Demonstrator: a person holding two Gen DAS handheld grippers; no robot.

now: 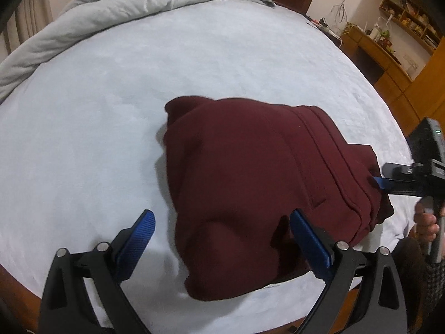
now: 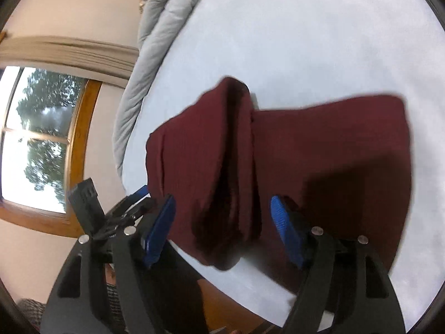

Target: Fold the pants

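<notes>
Nearby, folded maroon pants [image 1: 250,189] lie on a pale blue bed [image 1: 139,83]. Left hand-held gripper [image 1: 222,228] gapes wide, empty, at their near edge. Right hand-held gripper [image 2: 222,211] likewise spread, straddling the fold.

Home bedroom: bed [image 1: 194,55], rumpled quilt [image 1: 111,2], wooden shelves [image 1: 403,19], window [image 2: 36,139].

A: What do the tools look like?

B: The left gripper [image 1: 222,239] has matte black forked arms, silver round rivets and ribbed blue pads [image 1: 139,239]. The right gripper [image 2: 222,222] is built the same.

A: And the person?

B: At four o'clock in the left view, bare fingers [image 1: 425,222] wrap a grey handle, a checked sleeve [image 1: 435,281] below.
</notes>
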